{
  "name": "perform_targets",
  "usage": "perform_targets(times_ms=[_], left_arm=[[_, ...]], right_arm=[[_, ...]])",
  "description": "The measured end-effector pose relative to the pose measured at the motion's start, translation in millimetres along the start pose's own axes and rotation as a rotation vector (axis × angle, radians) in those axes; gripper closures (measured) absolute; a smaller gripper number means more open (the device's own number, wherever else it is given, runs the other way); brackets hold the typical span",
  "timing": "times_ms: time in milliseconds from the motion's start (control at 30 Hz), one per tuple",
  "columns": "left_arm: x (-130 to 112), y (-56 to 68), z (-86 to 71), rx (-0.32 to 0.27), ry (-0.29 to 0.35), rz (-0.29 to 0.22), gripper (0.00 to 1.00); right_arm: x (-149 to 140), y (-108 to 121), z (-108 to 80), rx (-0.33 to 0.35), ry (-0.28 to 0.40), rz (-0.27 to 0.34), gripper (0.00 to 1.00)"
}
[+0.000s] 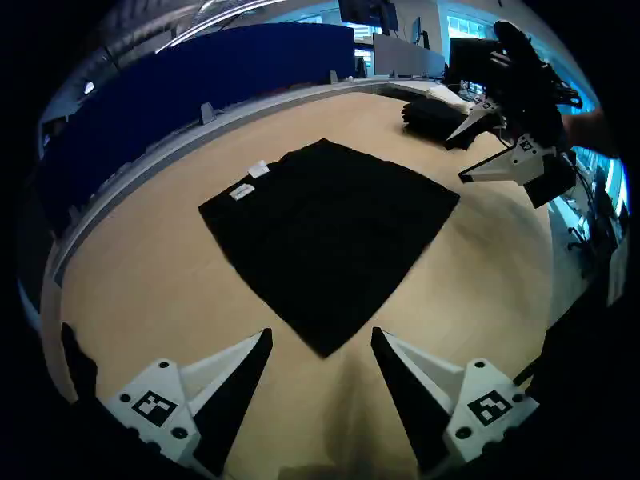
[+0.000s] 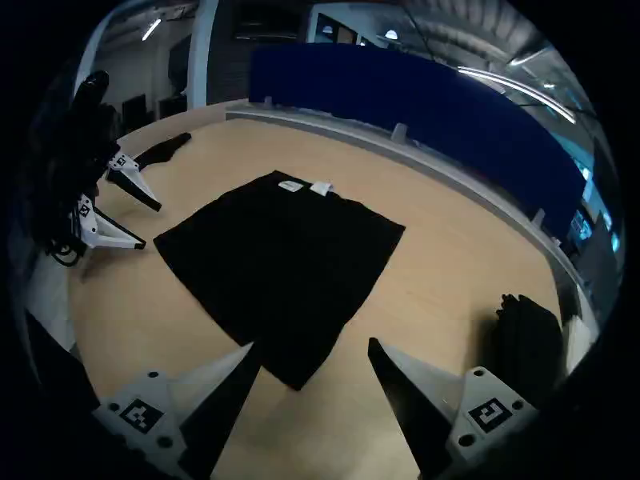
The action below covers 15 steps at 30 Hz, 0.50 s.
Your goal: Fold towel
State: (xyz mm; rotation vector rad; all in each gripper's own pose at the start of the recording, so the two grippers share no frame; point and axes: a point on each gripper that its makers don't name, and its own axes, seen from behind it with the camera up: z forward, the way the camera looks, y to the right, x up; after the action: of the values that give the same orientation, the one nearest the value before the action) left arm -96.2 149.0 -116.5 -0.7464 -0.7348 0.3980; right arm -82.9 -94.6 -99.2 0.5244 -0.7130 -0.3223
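One table (image 1: 160,272), wood. One black towel (image 1: 328,232), mid-table, lay spread flat; no fold seen, so all folding judged still to do. Set diamond-wise, near corner twd left gripper (image 1: 321,336); approx. square, long axis unclear. Left gripper & right gripper (image 2: 312,344): jaws apart, empty.

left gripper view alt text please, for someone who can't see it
A black towel lies flat on a tan table, its near corner just ahead of the open left gripper. The right gripper hovers open at upper right, by a dark cloth pile.
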Motion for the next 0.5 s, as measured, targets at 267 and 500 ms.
perform_targets(times_ms=[267,500], left_arm=[[-12,1.5,12.2,-0.023,-0.047,-0.008,0.09],[-17,3.6,16.3,-0.037,-0.081,-0.026,0.08]], right_arm=[[-9,-2,4.2,0.003,-0.018,0.010,0.00],[-22,-3,7.5,0.008,-0.044,0.020,0.01]])
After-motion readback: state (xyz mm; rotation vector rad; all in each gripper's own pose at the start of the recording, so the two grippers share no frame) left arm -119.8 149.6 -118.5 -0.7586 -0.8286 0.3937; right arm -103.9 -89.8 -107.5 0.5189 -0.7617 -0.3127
